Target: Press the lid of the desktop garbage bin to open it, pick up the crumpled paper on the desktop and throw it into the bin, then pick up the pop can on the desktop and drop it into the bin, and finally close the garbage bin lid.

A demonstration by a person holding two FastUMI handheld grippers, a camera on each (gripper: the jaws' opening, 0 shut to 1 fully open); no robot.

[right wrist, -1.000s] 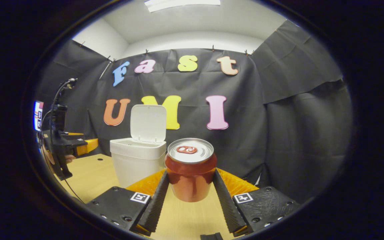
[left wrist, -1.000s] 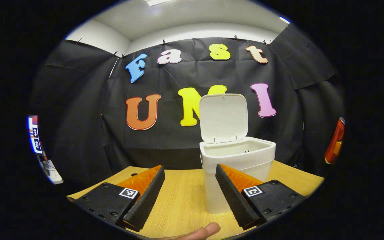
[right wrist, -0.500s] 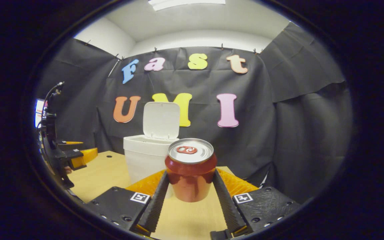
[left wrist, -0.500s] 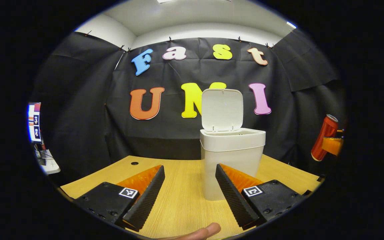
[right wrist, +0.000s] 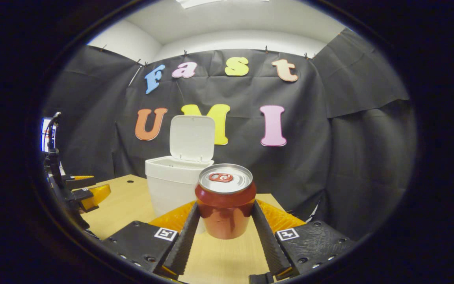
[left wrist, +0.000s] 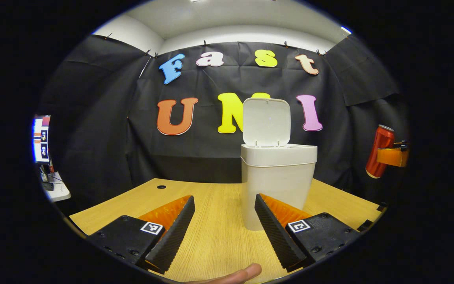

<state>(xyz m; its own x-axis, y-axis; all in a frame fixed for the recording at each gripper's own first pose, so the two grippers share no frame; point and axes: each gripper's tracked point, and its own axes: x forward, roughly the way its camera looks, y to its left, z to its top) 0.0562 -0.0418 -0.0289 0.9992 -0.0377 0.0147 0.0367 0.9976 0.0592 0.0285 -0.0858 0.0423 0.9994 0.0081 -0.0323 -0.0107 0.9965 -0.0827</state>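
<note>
The pop can [right wrist: 225, 201] sits upright between the 2 fingers of the right gripper [right wrist: 226, 232], both fingers pressing its sides, its silver top and pull tab facing up; it is held clear of the desk [right wrist: 124, 201], whose wood shows below and behind it. In the left gripper view the same pop can [left wrist: 380, 151] appears far to the right of that gripper's fingers, tilted in the view, clamped in the right gripper [left wrist: 392, 156] and raised above desk level.

The garbage bin [right wrist: 173, 185] stands on the desk just behind and to the left of the right gripper's left finger, its lid [right wrist: 192, 139] swung up and standing nearly vertical at the back of the rim, so the mouth is open. In the left gripper view the garbage bin [left wrist: 277, 181] stands ahead of the fingers, slightly toward the right finger, which overlaps its lower part, with the lid [left wrist: 267, 122] upright.

The left gripper [left wrist: 224, 227] has its 2 fingers spread wide with nothing between them, bare desk [left wrist: 211, 197] showing in the gap; a fingertip [left wrist: 246, 272] of the person's hand shows at the bottom edge. In the right gripper view the left gripper [right wrist: 81, 191] is far to the left, low over the desk's edge; a small dark hole [left wrist: 161, 187] marks the desk ahead of its left finger.
</note>
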